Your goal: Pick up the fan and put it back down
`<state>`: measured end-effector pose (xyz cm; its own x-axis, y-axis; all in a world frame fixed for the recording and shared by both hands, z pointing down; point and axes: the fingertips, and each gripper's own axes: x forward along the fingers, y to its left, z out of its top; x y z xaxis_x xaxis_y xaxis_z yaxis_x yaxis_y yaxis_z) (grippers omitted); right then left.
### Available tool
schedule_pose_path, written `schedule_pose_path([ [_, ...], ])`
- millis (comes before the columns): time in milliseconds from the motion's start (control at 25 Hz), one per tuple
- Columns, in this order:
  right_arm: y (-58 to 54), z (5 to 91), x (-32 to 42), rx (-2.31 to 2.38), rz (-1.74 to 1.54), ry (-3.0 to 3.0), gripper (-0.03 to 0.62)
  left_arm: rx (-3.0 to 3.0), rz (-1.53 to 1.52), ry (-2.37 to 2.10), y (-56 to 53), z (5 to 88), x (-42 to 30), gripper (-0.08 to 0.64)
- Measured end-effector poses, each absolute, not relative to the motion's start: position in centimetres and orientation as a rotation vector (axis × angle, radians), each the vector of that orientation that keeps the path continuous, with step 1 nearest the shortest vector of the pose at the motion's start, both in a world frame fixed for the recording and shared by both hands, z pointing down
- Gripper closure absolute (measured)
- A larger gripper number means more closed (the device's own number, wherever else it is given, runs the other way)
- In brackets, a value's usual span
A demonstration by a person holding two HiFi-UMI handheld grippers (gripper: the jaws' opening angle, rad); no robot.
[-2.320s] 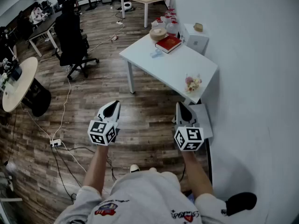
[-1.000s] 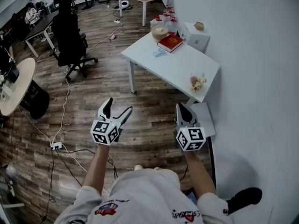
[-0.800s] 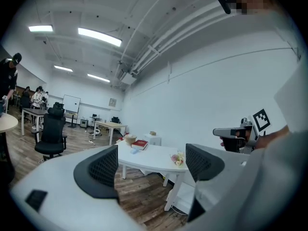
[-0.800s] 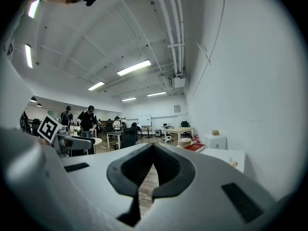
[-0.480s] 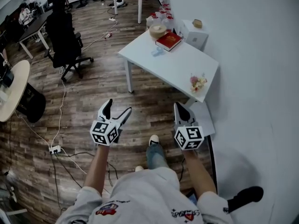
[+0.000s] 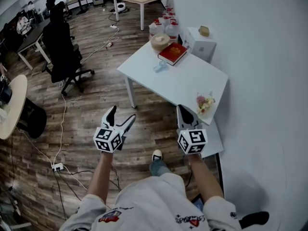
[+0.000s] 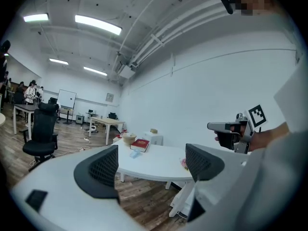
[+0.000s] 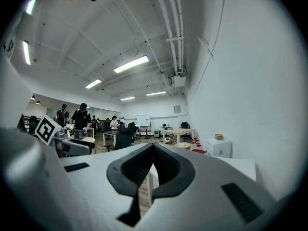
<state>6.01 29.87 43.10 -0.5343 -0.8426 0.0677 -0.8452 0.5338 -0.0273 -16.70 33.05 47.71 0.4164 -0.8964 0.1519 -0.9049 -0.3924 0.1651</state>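
Observation:
I cannot pick out a fan for certain. On the white table [image 6: 192, 88] lie a small pale blue object [image 6: 161, 66], a red book [image 6: 173, 53], a beige round bowl-like thing [image 6: 160, 40] and a small bunch of flowers [image 6: 204, 102]. My left gripper [image 6: 122, 112] is held open and empty over the wooden floor, short of the table's near corner. My right gripper [image 6: 182, 109] is shut with nothing in it, just before the table's near edge. The left gripper view shows the table [image 7: 159, 160] between its spread jaws and the book [image 7: 140, 145] on it.
A white cabinet [image 6: 200, 42] and several water jugs [image 6: 161, 23] stand behind the table by the wall. A black office chair [image 6: 60, 52] and cables [image 6: 62, 129] are on the floor to the left. A low white stand [image 6: 214, 138] sits beside my right gripper. People stand far off [image 8: 79, 119].
The left gripper opened between the earliest frame and a second ago. The person has stepped toward the table, which now lies closer to both grippers; a shoe shows below.

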Motion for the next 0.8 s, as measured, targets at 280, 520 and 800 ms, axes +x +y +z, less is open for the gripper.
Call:
schedule_pose_path([
  [280, 16.3, 40.8, 8.0, 1.447, -0.039, -2.724, 0.601, 2.481, 0.094, -1.573, 20.0, 46.4, -14.1, 0.129],
  [520, 8.8, 42.4, 9.2, 1.441, 0.029, -2.722, 0.601, 2.491, 0.118, -1.575, 12.3, 46.6, -12.5, 0.129],
  [800, 2.6, 44.2, 10.1, 1.467, 0.072, -2.685, 0.601, 2.490, 0.108, -1.544, 5.3, 47.9, -11.8, 0.129],
])
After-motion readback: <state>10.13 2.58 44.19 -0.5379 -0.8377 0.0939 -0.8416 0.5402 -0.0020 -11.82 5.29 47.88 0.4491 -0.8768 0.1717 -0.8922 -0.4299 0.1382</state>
